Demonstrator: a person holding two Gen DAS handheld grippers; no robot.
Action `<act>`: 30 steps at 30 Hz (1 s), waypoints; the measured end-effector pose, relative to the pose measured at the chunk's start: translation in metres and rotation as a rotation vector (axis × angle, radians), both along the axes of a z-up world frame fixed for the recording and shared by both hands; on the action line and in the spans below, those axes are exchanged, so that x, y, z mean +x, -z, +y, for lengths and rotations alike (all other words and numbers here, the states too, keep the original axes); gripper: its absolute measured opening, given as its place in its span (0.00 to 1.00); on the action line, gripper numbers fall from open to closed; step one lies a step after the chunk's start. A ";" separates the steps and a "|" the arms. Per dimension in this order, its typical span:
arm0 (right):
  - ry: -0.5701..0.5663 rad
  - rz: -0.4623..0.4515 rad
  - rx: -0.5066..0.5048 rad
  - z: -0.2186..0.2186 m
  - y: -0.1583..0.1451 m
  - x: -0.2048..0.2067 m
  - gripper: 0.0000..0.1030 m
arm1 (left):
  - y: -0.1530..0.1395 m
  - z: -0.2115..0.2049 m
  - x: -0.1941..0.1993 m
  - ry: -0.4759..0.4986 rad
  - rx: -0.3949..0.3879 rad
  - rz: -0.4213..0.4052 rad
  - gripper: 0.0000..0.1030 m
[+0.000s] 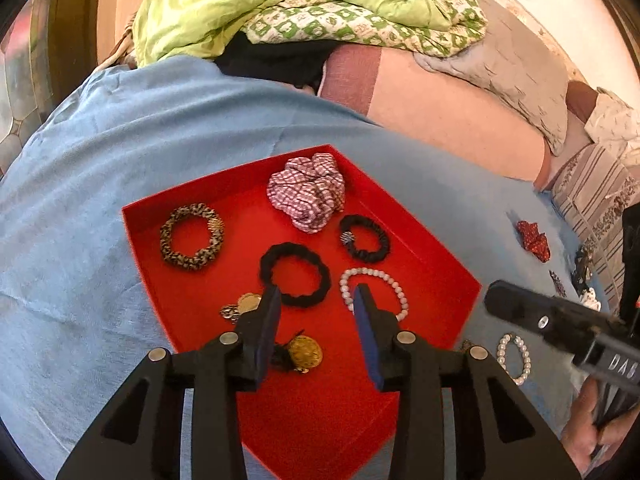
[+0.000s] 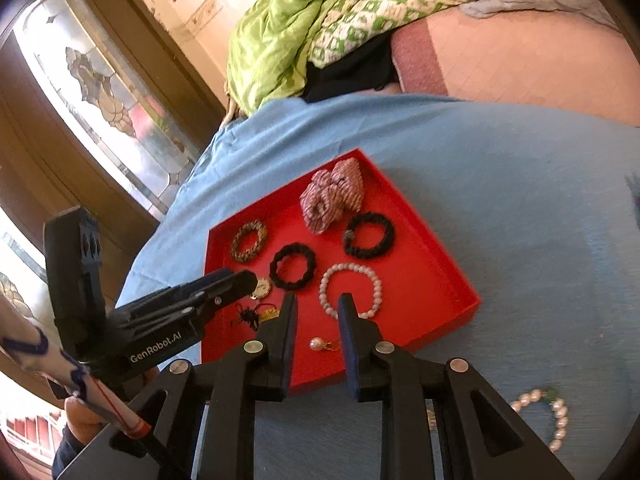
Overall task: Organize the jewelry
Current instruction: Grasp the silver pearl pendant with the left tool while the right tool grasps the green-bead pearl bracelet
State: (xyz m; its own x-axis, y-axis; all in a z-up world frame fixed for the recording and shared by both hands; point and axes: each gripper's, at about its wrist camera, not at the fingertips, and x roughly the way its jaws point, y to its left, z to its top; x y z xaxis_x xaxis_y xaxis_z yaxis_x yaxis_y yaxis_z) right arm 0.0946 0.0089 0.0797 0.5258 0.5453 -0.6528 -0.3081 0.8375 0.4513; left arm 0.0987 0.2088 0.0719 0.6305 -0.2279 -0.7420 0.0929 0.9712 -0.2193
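Earring (image 2: 320,345) btwn open right gripper (image 2: 318,307) tips

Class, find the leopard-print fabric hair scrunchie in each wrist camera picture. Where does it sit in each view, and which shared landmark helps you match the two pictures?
Left wrist view: the leopard-print fabric hair scrunchie lies at centre left, near the left corner of the shallow red tray.
Right wrist view: the scrunchie appears smaller, left of centre, by the tray's left wall.
Shared landmark: the plain black ring scrunchie, lying to its right in both.
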 end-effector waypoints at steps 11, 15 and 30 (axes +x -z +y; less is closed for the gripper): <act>0.147 0.069 -0.091 -0.089 0.014 -0.028 0.21 | -0.003 -0.073 -0.017 0.186 0.043 -0.009 0.35; 0.203 0.143 -0.172 -0.119 0.035 -0.040 0.21 | 0.006 -0.102 -0.024 0.265 0.075 0.017 0.35; 0.166 0.160 -0.413 -0.115 0.065 -0.036 0.10 | 0.047 -0.161 -0.039 0.444 0.201 0.135 0.37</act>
State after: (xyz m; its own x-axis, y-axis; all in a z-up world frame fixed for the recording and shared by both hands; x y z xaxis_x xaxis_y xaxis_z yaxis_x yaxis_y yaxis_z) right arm 0.0584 -0.1060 0.0143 0.4589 0.1397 -0.8775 -0.1082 0.9890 0.1008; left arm 0.0601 0.0480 0.0248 0.4002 -0.2965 -0.8672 0.4905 0.8686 -0.0706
